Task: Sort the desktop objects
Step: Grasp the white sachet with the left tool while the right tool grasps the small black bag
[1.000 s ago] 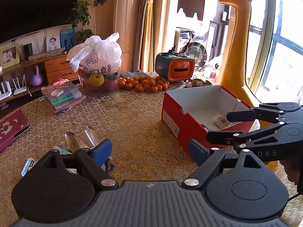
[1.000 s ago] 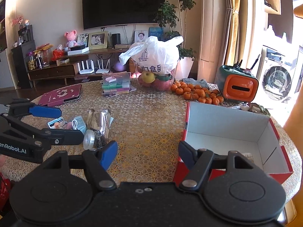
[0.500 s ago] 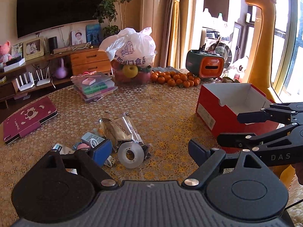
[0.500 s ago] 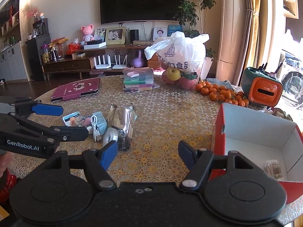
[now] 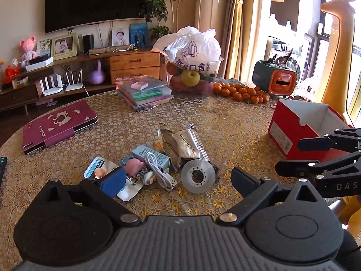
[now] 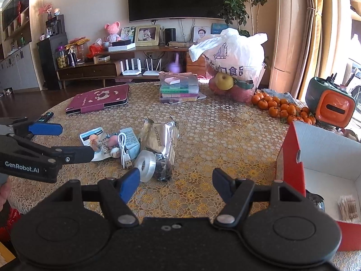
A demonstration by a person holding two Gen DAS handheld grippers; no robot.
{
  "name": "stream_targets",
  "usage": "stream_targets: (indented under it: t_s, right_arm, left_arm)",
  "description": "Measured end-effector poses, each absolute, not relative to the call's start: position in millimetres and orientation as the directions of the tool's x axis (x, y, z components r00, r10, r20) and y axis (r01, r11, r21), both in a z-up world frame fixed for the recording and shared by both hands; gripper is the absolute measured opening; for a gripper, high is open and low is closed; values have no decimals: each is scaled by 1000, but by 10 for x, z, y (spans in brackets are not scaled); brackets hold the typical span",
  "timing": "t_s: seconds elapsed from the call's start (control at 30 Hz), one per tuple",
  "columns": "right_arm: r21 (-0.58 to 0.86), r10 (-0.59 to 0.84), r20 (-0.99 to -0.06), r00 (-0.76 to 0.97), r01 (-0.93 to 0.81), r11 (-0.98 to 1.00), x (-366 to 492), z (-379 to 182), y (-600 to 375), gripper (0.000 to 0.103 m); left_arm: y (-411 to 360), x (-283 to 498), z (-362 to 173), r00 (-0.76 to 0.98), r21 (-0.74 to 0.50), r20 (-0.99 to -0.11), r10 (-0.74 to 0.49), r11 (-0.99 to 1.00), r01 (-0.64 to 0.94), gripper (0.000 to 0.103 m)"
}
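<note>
Left claw (image 5: 178, 181) hung wide open, empty, tape roll (image 5: 198, 176) just beyond its tips; right claw (image 6: 173, 181) likewise open, empty, roll near its left finger.

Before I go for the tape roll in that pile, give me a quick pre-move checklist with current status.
1. Left gripper open and empty: ok.
2. Right gripper open and empty: ok.
3. Tape roll in view and reachable from above: ok, it lies at the near edge of the pile.
4. Tape roll free of neighbours: not ok, it lies against the dark packet and close to the white USB cable.
5. Red box open with room inside: ok, only a few things show in it, cotton swabs among them.
6. Grippers clear of each other: ok, apart in both views.
</note>
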State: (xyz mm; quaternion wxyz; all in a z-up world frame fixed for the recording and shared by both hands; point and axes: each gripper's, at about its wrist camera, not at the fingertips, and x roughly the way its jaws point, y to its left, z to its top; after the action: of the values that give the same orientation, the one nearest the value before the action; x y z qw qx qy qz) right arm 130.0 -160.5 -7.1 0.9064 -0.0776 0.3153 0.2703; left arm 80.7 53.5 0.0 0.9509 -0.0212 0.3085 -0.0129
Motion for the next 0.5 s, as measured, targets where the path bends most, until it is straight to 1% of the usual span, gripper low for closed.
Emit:
stream_targets:
  t_s: [0.5]
  right_arm:
    - [-8,445,-635,632,-582,813,1440,-326,-1303,71]
  left_arm:
    - [972,993,-267,798,-33,-601,34,997,-67,100]
